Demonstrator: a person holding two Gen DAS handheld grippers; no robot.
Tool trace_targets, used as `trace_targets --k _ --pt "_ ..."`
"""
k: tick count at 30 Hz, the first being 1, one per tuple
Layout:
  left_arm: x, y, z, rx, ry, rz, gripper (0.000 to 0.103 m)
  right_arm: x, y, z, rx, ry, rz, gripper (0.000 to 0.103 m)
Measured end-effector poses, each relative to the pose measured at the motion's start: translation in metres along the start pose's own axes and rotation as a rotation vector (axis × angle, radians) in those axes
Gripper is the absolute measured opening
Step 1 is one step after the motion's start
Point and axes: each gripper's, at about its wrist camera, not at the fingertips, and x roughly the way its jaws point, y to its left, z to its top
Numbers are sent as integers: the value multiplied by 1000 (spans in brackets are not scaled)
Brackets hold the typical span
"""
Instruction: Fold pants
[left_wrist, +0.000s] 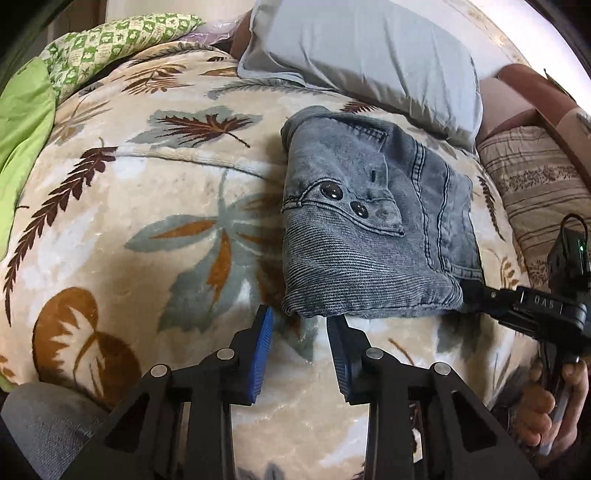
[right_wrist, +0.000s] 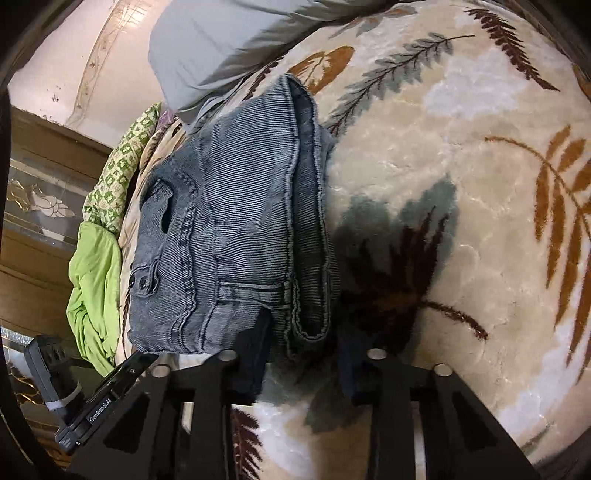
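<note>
Left wrist view shows the left tongs (left_wrist: 300, 321) released, their blue pads apart with nothing but blanket between them, the tips just short of the near edge of the grey-blue ribbed denim pants (left_wrist: 373, 221). The right tongs (left_wrist: 471, 293) come in from the right in that view, black tips at the bundle's near right corner; whether they pinch cloth there cannot be told. From the right wrist view the right tongs (right_wrist: 303, 345) stand parted astride the near hem of the pants (right_wrist: 236, 236), one finger lying against the fabric, no clear squeeze visible.

Outward from the tongs, the pants lie as a compact, several-layered rectangle on the cream plush blanket with brown and grey leaf print (left_wrist: 147, 206) covering the bed, a pale blue-grey pillow (left_wrist: 362, 51) behind them and a lime green cloth (right_wrist: 94, 288) off to one side.

Judging by the stacked layers and squared edges, the folding looks essentially done; at most a final tidy of the near edge and letting go remain.
</note>
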Motion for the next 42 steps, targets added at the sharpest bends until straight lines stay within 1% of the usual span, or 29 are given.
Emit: trace_targets --k 1,4,7,10,12,13,14,15,16,17,18,20,21,22,24,25,27,28,30,31,33,34,35,36,37,39,40,41,42 --pt "3 0 2 -1 5 -2 23 0 2 -1 -7 0 -12 27" --pt "15 1 6 -6 23 25 14 3 11 -2 -28 6 -46 23" --pt "19 16 6 -64 40 -15 13 -1 11 -4 -19 0 -56 22" --pt "21 16 6 -66 55 -24 13 5 5 -5 -20 11 -54 22" --pt "13 15 7 -70 65 -44 14 -4 11 -3 -47 -3 -39 30" --pt "8 15 7 -73 85 -78 22 -11 10 -3 -46 -15 -15 31" --pt "1 15 7 -66 103 -126 27 -17 10 -1 -41 -27 11 39" --pt "-10 14 7 -50 97 -163 37 -25 10 2 -43 -41 38 50" --pt "-19 13 8 -34 87 -174 46 -36 12 4 -56 -73 54 54" --pt "-29 11 10 -13 75 -176 49 -45 15 7 -70 -103 56 62" --pt "-41 9 17 8 46 -186 51 -55 19 12 -94 -136 56 66" --pt "-52 7 35 14 -8 -189 58 -64 26 24 -127 -161 60 68" --pt "-53 7 48 6 -33 -180 64 -65 29 33 -140 -168 56 68" --pt "-47 9 69 -13 -55 -191 68 -65 30 44 -144 -175 47 68" --pt "-25 16 95 -57 -59 -225 68 -58 26 69 -129 -177 59 69" --pt "-2 22 115 -104 -30 -232 66 -52 27 80 -122 -173 62 69" --pt "36 30 139 -160 22 -264 66 -36 19 105 -90 -158 55 69" --pt "57 35 152 -188 47 -259 66 -27 10 118 -67 -141 62 69" --pt "94 42 170 -225 87 -251 64 -8 -9 140 -9 -114 71 69" --pt "110 45 175 -241 111 -269 61 0 -15 146 5 -102 72 68" --pt "135 50 180 -291 131 -347 61 16 -25 156 24 -70 73 64" --pt "145 55 180 -314 142 -387 57 24 -29 159 28 -51 75 61" --pt "154 57 180 -327 158 -412 53 29 -31 160 28 -41 78 54" --pt "159 59 179 -331 162 -411 50 34 -33 160 30 -30 90 46" --pt "163 61 180 -341 159 -409 43 39 -35 161 37 -21 101 40" --pt "165 58 184 -332 154 -420 32 43 -35 164 38 -22 67 14" --pt "161 53 186 -306 140 -407 26 41 -34 165 35 -32 68 10" --pt "155 47 187 -268 116 -387 25 34 -29 167 28 -52 76 8" --pt "150 44 185 -252 100 -382 25 26 -22 167 0 -76 61 8"
